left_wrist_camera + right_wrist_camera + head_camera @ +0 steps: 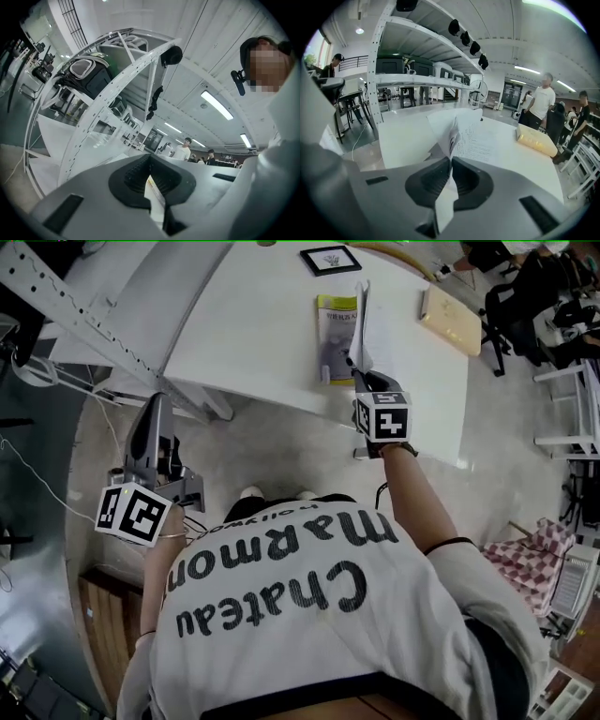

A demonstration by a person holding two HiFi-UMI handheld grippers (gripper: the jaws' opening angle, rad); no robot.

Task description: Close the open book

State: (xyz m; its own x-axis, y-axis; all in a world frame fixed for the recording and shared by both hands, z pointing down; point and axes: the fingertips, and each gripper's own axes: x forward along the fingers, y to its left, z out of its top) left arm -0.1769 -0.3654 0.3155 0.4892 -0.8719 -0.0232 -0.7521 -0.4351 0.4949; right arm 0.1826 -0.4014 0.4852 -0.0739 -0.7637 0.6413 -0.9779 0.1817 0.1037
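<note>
The right gripper (362,379) is clamping its jaws on the raised pages (474,137) of the open book (335,329), which is lying on the white table (253,334) just ahead of it. The left gripper (155,413), jaws together, is hovering off the table's edge, well apart from the book.

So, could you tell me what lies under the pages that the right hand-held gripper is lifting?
The book's yellow-green half lies flat on the white table. The right hand-held gripper pinches the raised pages, which hide whatever lies directly beneath them.
</note>
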